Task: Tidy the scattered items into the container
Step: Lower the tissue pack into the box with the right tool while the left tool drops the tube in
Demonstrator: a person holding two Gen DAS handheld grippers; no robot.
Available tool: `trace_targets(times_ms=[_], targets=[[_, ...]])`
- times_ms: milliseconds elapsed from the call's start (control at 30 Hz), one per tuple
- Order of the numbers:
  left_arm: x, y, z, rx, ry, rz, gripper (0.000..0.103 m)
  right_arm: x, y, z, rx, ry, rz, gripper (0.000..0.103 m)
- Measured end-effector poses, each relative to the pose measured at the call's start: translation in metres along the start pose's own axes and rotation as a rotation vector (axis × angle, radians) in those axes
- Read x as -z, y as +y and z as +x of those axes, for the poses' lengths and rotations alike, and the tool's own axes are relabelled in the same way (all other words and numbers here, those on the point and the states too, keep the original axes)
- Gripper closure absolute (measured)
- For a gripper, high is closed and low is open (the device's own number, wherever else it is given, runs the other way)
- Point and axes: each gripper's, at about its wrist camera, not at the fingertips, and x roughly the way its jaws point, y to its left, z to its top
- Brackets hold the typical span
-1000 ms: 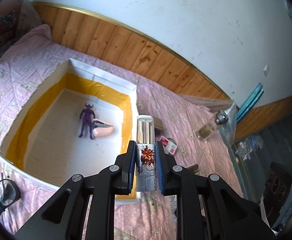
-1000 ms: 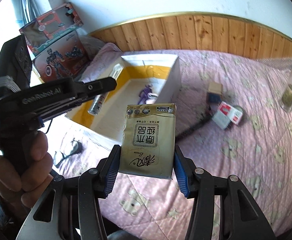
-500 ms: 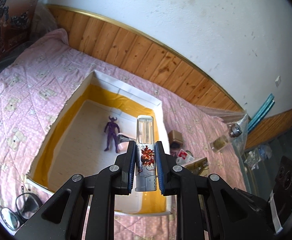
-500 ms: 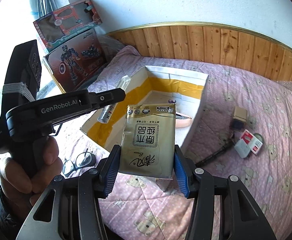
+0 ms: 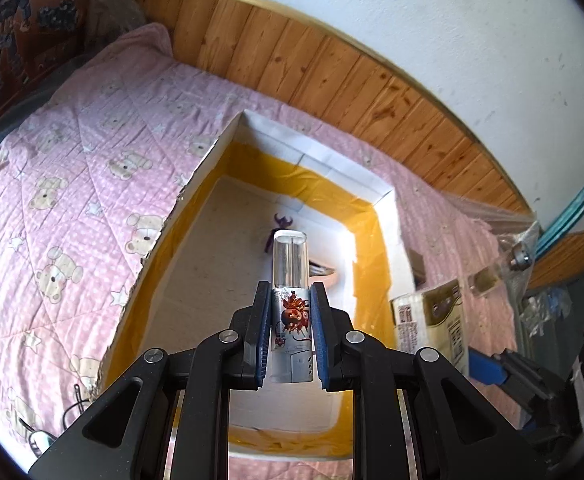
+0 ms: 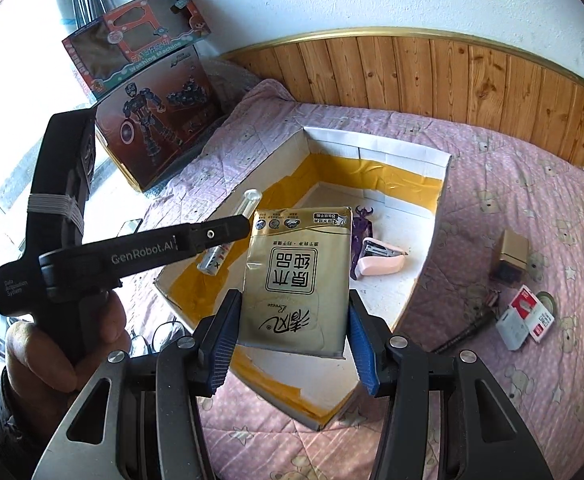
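Note:
My left gripper (image 5: 290, 336) is shut on a clear-capped spray tube (image 5: 290, 280) and holds it above the open white box with yellow tape (image 5: 384, 216). It shows from the side in the right wrist view (image 6: 211, 240). My right gripper (image 6: 294, 340) is shut on a gold tissue pack (image 6: 296, 280), held over the box's near corner (image 6: 444, 184). The pack also shows in the left wrist view (image 5: 432, 320). Inside the box lie a purple figure (image 6: 360, 228) and a pink stapler (image 6: 384, 262).
On the pink bear quilt right of the box lie a small brown box (image 6: 510, 254), a red-white packet (image 6: 526, 316), a dark pen (image 6: 466, 330) and a glass bottle (image 5: 504, 268). Glasses (image 6: 163, 334) lie left of the box. Toy cartons (image 6: 151, 120) stand by the wall.
Both grippers have moved closer to the box and now hang over it, each still holding its item. The box looks larger and nearer in both views.

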Motion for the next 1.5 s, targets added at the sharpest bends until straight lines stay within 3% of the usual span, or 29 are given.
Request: trace_targets(times_ms=[267,633,967,1233,1333,1500], targets=[[-0.012,0.014,0.023,-0.056,0.068,-0.022,0.083,-0.031,-0.012,0.031,-0.027,0.063,0.030,0.051],[-0.005,0.019,0.038,-0.055,0.136,-0.044,0.083,-0.078,-0.012,0.093,-0.034,0.174,0.086,0.051],[-0.003,0.024,0.044,-0.058,0.167,-0.068,0.083,-0.106,-0.022,0.164,-0.004,0.283,0.188,0.051],[-0.005,0.025,0.047,-0.065,0.178,-0.081,0.083,-0.118,-0.028,0.202,0.053,0.309,0.193,0.049],[-0.006,0.024,0.044,-0.081,0.159,-0.078,0.066,-0.120,-0.030,0.208,0.054,0.288,0.197,0.042],[-0.009,0.025,0.038,-0.087,0.133,-0.073,0.065,-0.116,-0.033,0.203,0.067,0.284,0.211,0.039]])
